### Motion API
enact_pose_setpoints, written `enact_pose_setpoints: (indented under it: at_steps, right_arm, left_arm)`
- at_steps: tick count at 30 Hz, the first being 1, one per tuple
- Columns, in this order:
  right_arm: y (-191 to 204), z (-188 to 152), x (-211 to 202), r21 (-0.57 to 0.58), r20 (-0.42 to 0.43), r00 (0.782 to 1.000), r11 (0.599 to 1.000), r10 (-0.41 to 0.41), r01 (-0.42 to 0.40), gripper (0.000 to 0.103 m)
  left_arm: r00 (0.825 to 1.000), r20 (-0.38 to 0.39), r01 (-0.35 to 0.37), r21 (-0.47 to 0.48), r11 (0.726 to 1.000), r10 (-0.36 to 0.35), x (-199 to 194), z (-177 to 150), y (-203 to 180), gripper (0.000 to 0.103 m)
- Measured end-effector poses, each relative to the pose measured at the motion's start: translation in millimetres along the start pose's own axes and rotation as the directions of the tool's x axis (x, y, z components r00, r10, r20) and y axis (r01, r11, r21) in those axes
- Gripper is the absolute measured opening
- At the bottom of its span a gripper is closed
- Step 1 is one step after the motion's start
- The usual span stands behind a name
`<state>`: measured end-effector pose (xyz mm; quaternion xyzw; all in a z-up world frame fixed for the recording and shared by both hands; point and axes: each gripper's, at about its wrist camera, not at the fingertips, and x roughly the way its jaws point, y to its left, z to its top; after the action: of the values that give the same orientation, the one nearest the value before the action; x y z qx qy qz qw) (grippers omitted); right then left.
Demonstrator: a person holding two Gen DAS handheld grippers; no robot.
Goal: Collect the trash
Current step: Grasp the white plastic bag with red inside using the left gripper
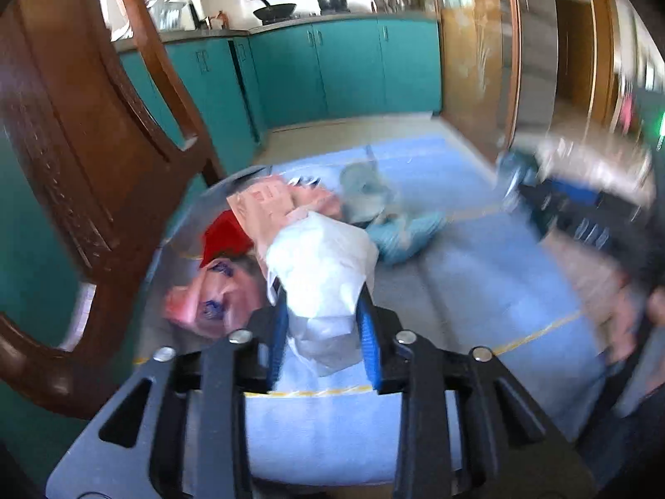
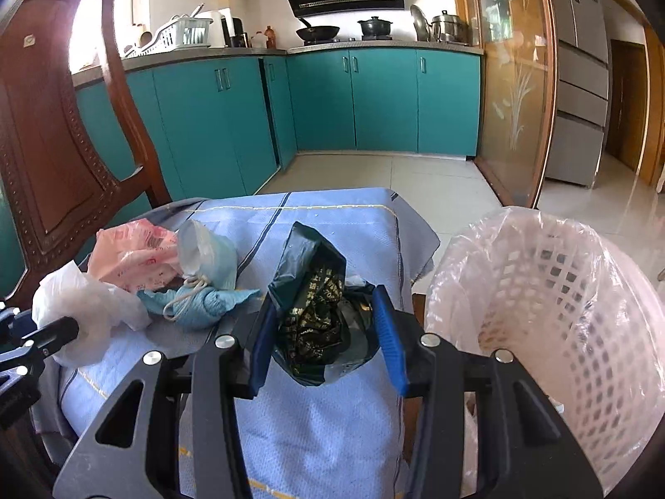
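My left gripper (image 1: 324, 312) is shut on a crumpled white plastic bag (image 1: 324, 266), held above the blue tablecloth (image 1: 478, 291); it also shows in the right wrist view (image 2: 83, 303). My right gripper (image 2: 328, 324) is shut on a dark green printed wrapper (image 2: 316, 303) above the cloth. A white lattice trash basket (image 2: 552, 299) with a clear liner stands right of the table. On the table lie a pink plastic bag (image 2: 133, 258), a pale blue cup (image 2: 208, 253) and a light blue crumpled cloth bag with a cord (image 2: 199, 299).
A carved wooden chair back (image 2: 50, 145) stands at the left of the table. Red and pink wrappers (image 1: 224, 237) lie by the table's left edge. Teal kitchen cabinets (image 2: 374, 100), a glass door (image 2: 515, 83) and a fridge (image 2: 582, 75) lie beyond.
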<state>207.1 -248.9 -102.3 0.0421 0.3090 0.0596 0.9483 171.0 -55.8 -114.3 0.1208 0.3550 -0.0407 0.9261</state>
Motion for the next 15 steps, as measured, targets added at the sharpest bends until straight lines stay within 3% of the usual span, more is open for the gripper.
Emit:
enact_pose_setpoints:
  at_steps: [3,4,6,8,12,15]
  right_arm:
    - [2,-1,0,-0.007,-0.007,1.000,1.000,0.001,-0.001,0.045]
    - [1,-1,0,-0.010,-0.006,1.000,1.000,-0.002,0.002,0.045]
    - [0,-2,-1,-0.009,-0.005,1.000,1.000,-0.004,0.004,0.045]
    - [-3,-2,-1,-0.001,-0.009,1.000,1.000,-0.007,0.007,0.045]
    - [-5,-3,-1,0.011,-0.011,1.000,1.000,-0.002,0.002,0.045]
    - [-5,-3,-1,0.007,-0.008,1.000,1.000,-0.003,0.003,0.045]
  left_arm:
    - [0.988,-0.053,0.148,0.013,0.989,-0.147,2,-10,-6,0.047]
    - [0.970,-0.048,0.240,-0.007,0.971,-0.240,-3,-13,-6,0.059]
    - [0.944,-0.028,0.328,-0.037,0.944,-0.329,-9,-16,-2,0.067]
    - [0.932,-0.006,0.362,-0.064,0.930,-0.363,-13,-17,6,0.069]
    - [0.936,-0.005,0.345,-0.193,0.919,-0.352,-4,-15,26,0.079]
    - [0.932,-0.025,0.342,-0.269,0.901,-0.361,11,-10,34,0.079]
